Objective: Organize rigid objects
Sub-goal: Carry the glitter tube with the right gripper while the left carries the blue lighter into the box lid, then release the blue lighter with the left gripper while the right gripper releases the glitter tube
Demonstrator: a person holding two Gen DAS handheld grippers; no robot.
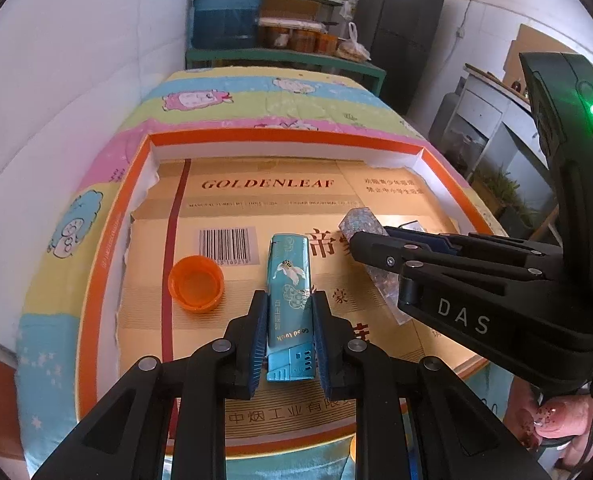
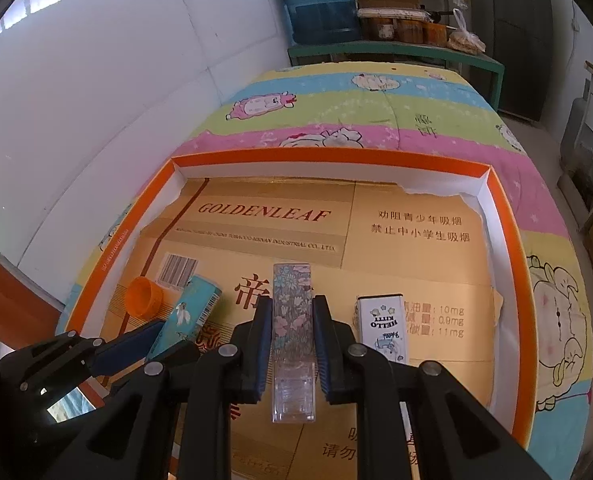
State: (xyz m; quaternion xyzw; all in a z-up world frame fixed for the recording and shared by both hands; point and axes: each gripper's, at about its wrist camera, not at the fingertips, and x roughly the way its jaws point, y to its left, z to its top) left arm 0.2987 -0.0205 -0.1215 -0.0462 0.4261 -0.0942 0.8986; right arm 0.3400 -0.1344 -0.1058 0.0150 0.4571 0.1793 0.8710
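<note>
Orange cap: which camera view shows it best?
The left wrist view: the orange cap lies open side up, fully visible beside the teal lighter. In the right wrist view the cap is smaller, near the frame's left, seen at an angle.

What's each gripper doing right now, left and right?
Left gripper: jaws shut on the teal lighter.
Right gripper: jaws shut on the floral lighter.

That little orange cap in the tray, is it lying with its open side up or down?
Open side up. The orange cap shows its hollow inside and rim from above in the left wrist view, resting on the cardboard beside the teal lighter.
</note>
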